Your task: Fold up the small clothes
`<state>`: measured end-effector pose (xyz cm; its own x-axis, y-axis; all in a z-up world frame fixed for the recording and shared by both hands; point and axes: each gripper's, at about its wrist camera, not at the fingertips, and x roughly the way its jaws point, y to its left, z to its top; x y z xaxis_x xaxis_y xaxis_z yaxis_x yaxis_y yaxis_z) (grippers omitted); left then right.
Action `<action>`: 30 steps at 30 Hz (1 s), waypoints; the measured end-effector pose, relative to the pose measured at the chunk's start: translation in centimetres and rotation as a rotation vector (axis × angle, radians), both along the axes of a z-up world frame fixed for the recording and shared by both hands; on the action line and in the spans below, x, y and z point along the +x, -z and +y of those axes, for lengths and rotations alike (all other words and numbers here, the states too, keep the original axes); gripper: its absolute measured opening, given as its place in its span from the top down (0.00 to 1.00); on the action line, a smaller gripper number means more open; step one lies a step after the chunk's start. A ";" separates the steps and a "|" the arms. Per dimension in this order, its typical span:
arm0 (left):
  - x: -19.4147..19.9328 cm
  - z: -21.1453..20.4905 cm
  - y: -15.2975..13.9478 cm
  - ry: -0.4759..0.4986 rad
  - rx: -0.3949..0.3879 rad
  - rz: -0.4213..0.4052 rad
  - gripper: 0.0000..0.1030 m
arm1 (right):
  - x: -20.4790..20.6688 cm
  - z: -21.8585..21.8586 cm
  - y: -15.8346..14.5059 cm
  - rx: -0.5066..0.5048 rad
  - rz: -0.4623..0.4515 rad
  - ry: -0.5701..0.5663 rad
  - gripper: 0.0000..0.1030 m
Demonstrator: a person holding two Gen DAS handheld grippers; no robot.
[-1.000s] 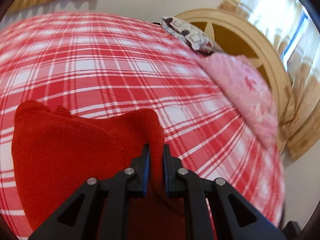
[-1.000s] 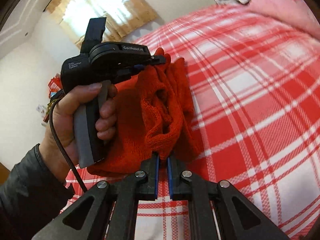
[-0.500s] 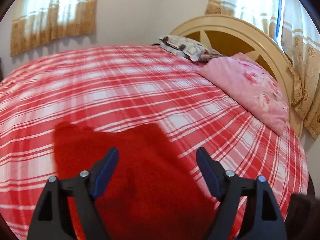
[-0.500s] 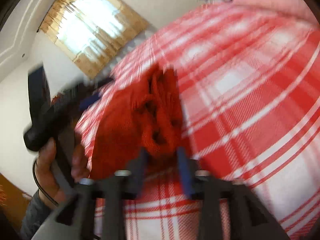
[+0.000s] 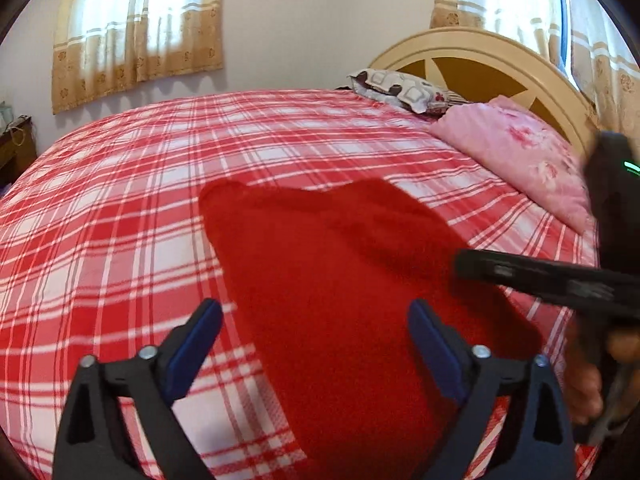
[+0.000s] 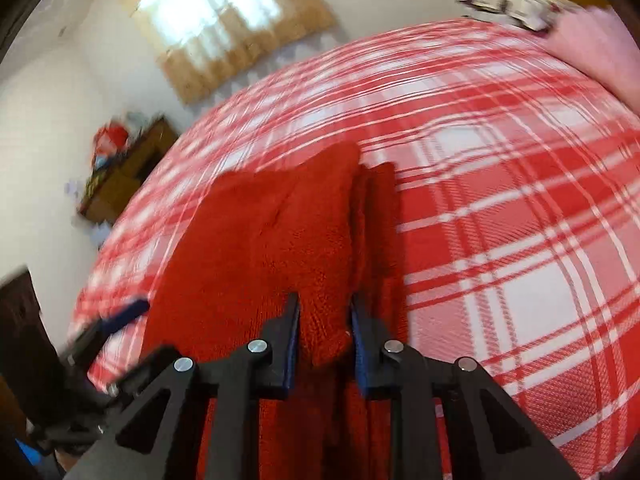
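A red knitted garment (image 5: 340,280) lies folded on the red and white plaid bedspread (image 5: 120,208). My left gripper (image 5: 316,344) is wide open above its near end, holding nothing. My right gripper (image 6: 325,334) is partly open, its jaws standing on either side of the garment's (image 6: 280,236) near folded edge without clamping it. The right gripper's body (image 5: 560,276) also shows at the right of the left wrist view, and the left gripper (image 6: 112,324) at the lower left of the right wrist view.
A pink pillow (image 5: 528,160) and a patterned pillow (image 5: 400,88) lie by the wooden headboard (image 5: 480,56). A dark wooden cabinet (image 6: 124,168) with clutter stands beside the bed. Curtained windows (image 5: 140,32) are on the walls.
Both grippers have opened and let go of the garment, which now lies flat on the bed. The left gripper has drawn back and up; the right has opened partway.
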<state>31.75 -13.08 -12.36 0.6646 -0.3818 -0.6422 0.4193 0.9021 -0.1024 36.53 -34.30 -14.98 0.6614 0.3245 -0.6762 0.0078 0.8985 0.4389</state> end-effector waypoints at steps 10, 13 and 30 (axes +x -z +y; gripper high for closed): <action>0.5 0.0 2.8 0.007 -0.003 0.071 0.00 | 1.0 -1.5 0.2 0.042 0.114 0.082 0.51; 0.5 0.5 3.0 0.008 -0.029 0.091 0.00 | 0.7 -0.4 -3.6 -0.027 0.016 0.098 0.49; -0.5 0.8 2.9 0.006 -0.076 0.079 0.00 | 5.2 0.6 1.1 0.035 0.000 -0.120 0.73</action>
